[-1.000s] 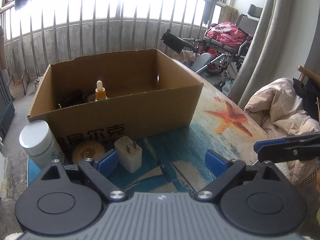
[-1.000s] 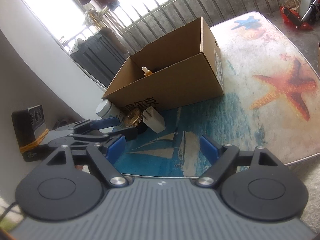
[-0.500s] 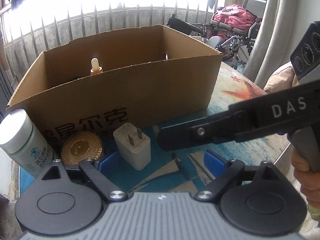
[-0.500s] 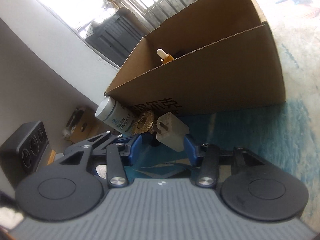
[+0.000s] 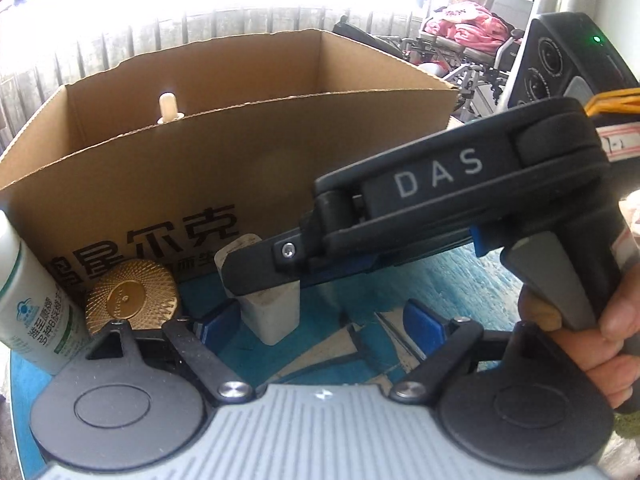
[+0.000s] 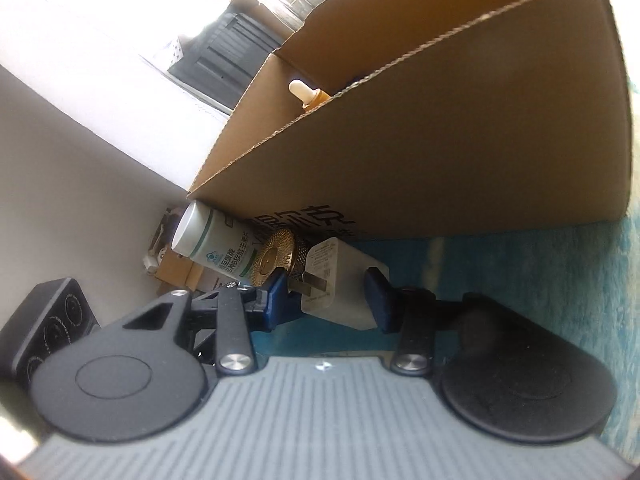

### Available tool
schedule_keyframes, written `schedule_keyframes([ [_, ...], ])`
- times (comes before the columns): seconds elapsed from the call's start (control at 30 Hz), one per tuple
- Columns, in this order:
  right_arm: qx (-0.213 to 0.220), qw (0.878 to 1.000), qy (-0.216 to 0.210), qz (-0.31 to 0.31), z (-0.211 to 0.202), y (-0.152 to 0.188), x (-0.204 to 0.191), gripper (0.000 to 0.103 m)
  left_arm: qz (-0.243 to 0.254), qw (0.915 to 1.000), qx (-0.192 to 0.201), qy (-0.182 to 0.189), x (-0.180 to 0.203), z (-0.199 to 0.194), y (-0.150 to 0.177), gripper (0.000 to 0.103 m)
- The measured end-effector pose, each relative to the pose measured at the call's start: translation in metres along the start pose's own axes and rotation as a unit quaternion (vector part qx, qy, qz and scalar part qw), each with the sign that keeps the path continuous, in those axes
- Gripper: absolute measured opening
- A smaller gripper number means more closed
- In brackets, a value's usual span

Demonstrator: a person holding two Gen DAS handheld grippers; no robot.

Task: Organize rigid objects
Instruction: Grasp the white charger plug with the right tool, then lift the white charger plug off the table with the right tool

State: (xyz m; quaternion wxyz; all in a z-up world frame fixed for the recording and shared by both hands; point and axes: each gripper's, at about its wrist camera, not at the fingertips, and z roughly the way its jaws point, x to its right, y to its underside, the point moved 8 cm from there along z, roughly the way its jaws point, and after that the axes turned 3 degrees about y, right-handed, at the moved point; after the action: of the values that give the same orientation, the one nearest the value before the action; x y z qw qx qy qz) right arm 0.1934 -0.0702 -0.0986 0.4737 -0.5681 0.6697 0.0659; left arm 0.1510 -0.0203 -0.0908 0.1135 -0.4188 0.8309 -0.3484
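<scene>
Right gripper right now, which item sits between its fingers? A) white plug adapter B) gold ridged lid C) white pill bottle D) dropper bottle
A: in the right wrist view, the right gripper has its blue pads on either side of the white plug adapter, while the gold lid and white bottle stand beside it on the table.

"DAS" on right gripper (image 5: 256, 276), "尔克" on cardboard box (image 5: 280, 168), unreadable green print on white bottle (image 5: 24, 300)

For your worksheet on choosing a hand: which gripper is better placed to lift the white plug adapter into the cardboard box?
Right. The right gripper already straddles the white plug adapter, pads at both sides. The left gripper hangs open behind, gripping nothing, with the cardboard box just beyond.
</scene>
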Motion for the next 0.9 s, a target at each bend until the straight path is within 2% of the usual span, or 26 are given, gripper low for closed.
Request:
schedule_keyframes([
  [0.57,0.030,0.997,0.040,0.061,-0.075,0.038,0.033,0.043,0.057,0.9953,0.001,0.078,0.056,-0.016,0.009,0.088],
  [0.8,0.037,0.996,0.044,0.072,-0.084,0.047,0.038,0.043,0.081,0.9933,0.010,0.082,0.073,-0.022,0.014,0.087],
  [0.9,0.045,0.995,0.042,0.077,-0.089,0.046,0.040,0.043,0.085,0.9936,0.012,0.074,0.074,-0.026,0.016,0.082],
])
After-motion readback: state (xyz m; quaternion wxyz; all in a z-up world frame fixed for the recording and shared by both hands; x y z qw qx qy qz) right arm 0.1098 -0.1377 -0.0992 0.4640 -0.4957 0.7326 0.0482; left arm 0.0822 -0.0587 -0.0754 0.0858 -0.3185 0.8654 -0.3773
